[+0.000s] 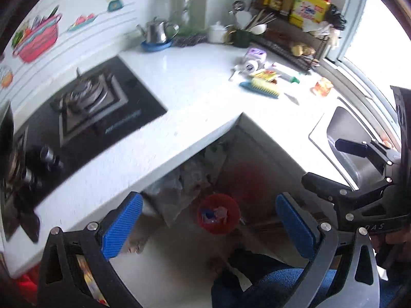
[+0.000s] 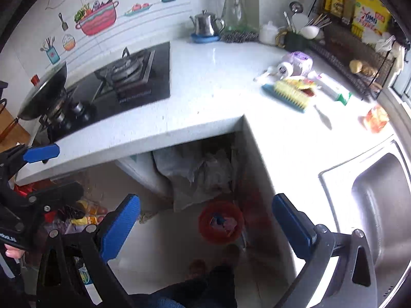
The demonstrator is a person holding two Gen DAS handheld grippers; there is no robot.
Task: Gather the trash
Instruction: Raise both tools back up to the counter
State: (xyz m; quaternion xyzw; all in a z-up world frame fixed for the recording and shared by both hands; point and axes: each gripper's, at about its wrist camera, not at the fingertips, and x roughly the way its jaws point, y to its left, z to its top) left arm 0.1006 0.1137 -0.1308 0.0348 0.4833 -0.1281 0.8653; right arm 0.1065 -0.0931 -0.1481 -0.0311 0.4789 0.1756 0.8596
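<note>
A red trash bin (image 1: pixel 218 214) with wrappers inside stands on the floor under the counter corner; it also shows in the right wrist view (image 2: pixel 221 222). Trash lies on the white counter (image 1: pixel 195 97): an orange snack wrapper (image 1: pixel 322 87) (image 2: pixel 376 118), a yellow-red wrapper (image 1: pixel 267 75) (image 2: pixel 303 85) and a white tube with a green cap (image 1: pixel 289 77) (image 2: pixel 331 89). My left gripper (image 1: pixel 209 227) is open and empty above the floor, over the bin. My right gripper (image 2: pixel 205 227) is open and empty, also over the bin. Each gripper shows in the other's view.
A blue-yellow scrub brush (image 1: pixel 262 88), a purple tissue pack (image 1: pixel 254 56), a gas hob (image 1: pixel 90 102), a steel teapot (image 1: pixel 156 32), a wire rack (image 1: pixel 295 48) and a steel sink (image 1: pixel 359 148) are on the counter. A wok (image 2: pixel 43 89) sits on the hob.
</note>
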